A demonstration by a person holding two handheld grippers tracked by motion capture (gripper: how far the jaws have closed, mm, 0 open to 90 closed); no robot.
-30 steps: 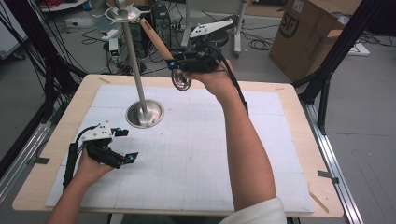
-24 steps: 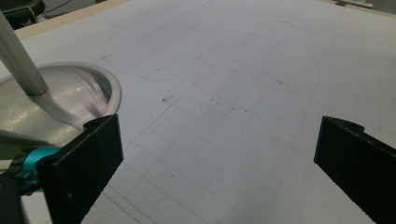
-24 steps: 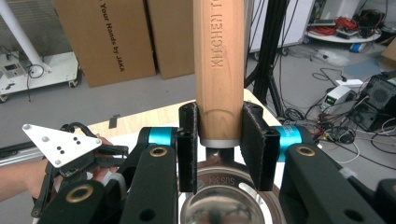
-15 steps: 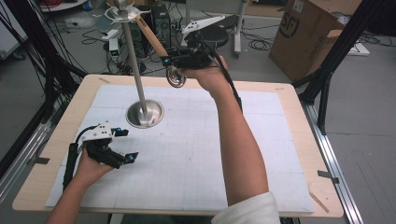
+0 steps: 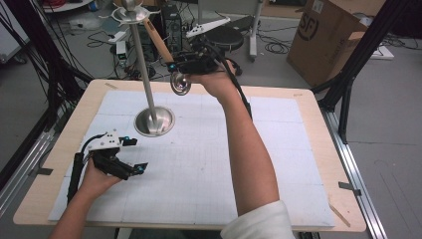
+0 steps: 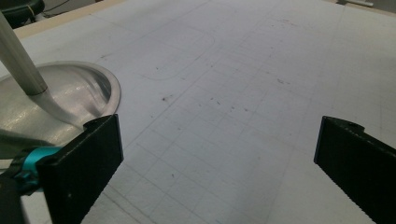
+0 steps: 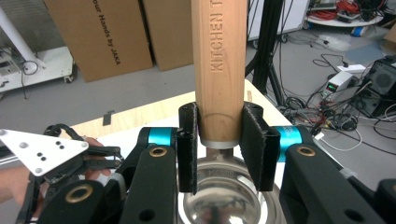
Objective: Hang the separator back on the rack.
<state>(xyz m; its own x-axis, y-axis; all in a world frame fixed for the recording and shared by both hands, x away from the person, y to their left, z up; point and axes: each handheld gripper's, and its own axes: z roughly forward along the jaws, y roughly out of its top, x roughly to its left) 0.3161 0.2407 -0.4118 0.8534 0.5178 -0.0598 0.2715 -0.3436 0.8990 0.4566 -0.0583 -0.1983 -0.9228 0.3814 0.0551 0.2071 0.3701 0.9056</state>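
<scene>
In the high view, the right gripper (image 5: 186, 63) is raised above the tabletop (image 5: 308, 129) toward 12 o'clock, pinching a ladle (image 5: 169, 59) by its wooden handle. The handle slants up toward 11 o'clock, near the hooked top of a metal utensil stand (image 5: 144, 74), and the shiny bowl hangs just below the jaws. The stand's round base sits on the white grid mat (image 5: 209, 164) at about 10 o'clock. The left gripper (image 5: 130, 155) rests low on the mat at 8 o'clock, jaws spread, holding nothing.

In the left gripper view, the two black jaws stand wide apart over the bare mat (image 6: 233, 93), with the stand's base (image 6: 70, 93) at 10 o'clock.

In the right gripper view, the jaws clamp the wooden handle (image 7: 219, 60) just above its metal collar, the steel bowl (image 7: 224, 196) at 6 o'clock. The left gripper (image 7: 56, 158) shows at 8 o'clock.
</scene>
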